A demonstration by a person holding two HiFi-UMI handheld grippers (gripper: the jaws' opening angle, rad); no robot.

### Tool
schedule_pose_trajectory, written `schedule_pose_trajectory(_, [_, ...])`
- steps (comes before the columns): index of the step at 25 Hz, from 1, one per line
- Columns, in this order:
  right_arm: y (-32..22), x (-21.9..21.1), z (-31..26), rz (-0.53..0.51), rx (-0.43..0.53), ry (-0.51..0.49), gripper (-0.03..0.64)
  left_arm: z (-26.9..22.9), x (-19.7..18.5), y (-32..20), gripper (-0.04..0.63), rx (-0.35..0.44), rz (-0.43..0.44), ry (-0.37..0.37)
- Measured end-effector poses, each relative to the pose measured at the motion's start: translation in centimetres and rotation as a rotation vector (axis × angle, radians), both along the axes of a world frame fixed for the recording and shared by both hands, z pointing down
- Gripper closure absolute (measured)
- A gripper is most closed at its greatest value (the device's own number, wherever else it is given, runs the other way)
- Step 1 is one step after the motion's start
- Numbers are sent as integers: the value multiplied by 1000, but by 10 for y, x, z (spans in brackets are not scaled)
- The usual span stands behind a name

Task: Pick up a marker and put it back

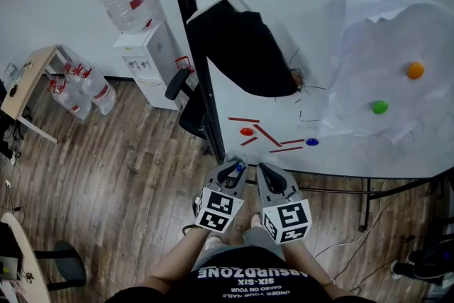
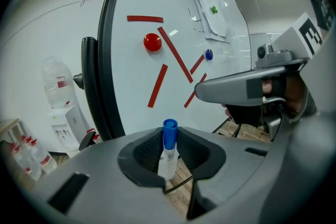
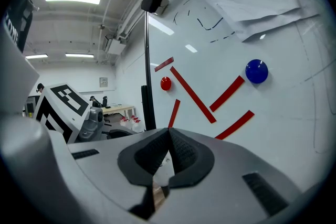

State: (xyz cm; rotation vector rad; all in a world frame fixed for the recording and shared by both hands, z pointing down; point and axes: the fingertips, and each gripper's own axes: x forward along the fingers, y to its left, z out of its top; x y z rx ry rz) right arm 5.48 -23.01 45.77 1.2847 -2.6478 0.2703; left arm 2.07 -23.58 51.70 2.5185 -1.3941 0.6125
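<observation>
In the head view, our left gripper point(image 1: 234, 168) is clamped on the white-barrelled marker with a blue cap point(image 1: 240, 167), low in front of the glossy white whiteboard point(image 1: 298, 32). Our right gripper point(image 1: 266, 170) sits just beside it. The two heads are so close that, in our judgement, a turn of either wrist could knock the marker askew. The board carries thin red magnetic strips point(image 1: 268, 135), a red round magnet point(image 1: 246, 131) and a crinkled sheet of white paper point(image 1: 369, 67). A limp black cloth point(image 1: 245, 46) hangs over its dark frame.

In the left gripper view, the marker point(image 2: 168, 150) stands upright between the ribbed black rubber pads point(image 2: 147, 155), cap uppermost. The barrel is a smooth, round plastic tube, so we think it could rotate or slide down through the grip, and the pads hold only its lower part. The cap could also scrape the slick board if we push in carelessly. We see no tray or ledge to return it to.

In the right gripper view, the right gripper point(image 3: 169, 152) has its jaws pressed together on nothing. A domed, glossy blue round magnet point(image 3: 256, 71) lies close ahead, easy to nudge off the board.
</observation>
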Motion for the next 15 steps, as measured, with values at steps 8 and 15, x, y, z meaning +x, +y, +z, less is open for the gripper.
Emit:
schedule_pose_trajectory(8, [-2, -2, 2, -4, -7, 1, 618, 8, 7, 4, 518, -25, 38, -9])
schedule_pose_trajectory(15, [-1, -4, 3, 0, -7, 3, 618, 12, 7, 6, 514, -33, 40, -21])
